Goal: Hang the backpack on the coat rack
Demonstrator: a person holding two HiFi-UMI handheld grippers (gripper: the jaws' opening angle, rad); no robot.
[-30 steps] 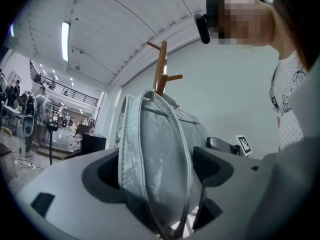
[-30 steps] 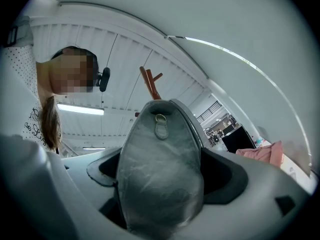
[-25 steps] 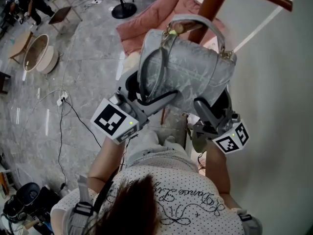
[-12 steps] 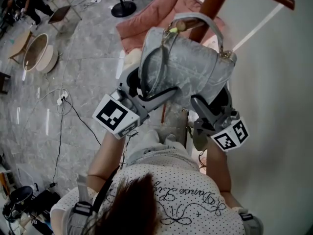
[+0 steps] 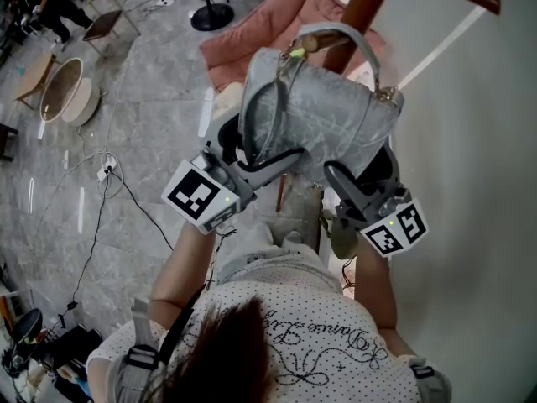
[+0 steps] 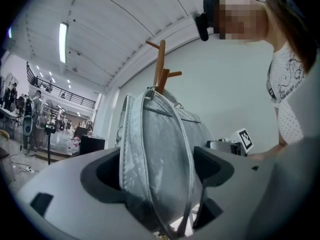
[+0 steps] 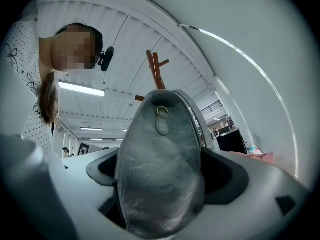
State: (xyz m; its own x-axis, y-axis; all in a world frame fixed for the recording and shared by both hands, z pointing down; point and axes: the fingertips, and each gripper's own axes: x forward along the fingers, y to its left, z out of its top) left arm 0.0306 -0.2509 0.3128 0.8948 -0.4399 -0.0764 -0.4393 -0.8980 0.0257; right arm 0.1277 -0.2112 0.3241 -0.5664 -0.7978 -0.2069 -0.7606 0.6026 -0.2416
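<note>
A silver-grey quilted backpack (image 5: 323, 120) is held up against the brown wooden coat rack (image 5: 365, 2). Its top handle (image 5: 344, 36) loops at a rack peg. My left gripper (image 5: 252, 159) is shut on the bag's left end and its straps (image 6: 150, 169). At the bag's right end, my right gripper (image 5: 352, 183) is shut on the bag (image 7: 160, 179). Both gripper views look up along the bag to the rack's pegs (image 6: 160, 66) (image 7: 154, 69).
A pink cushioned seat (image 5: 268, 32) lies behind the rack. A white wall (image 5: 478, 183) runs along the right. Cables (image 5: 105, 191) trail over the grey marble floor at the left, and round tables (image 5: 63, 91) and a lamp base (image 5: 212, 15) stand farther off.
Both grippers and the bag have crept slightly upward and rightward toward the rack; the grips are unchanged.
</note>
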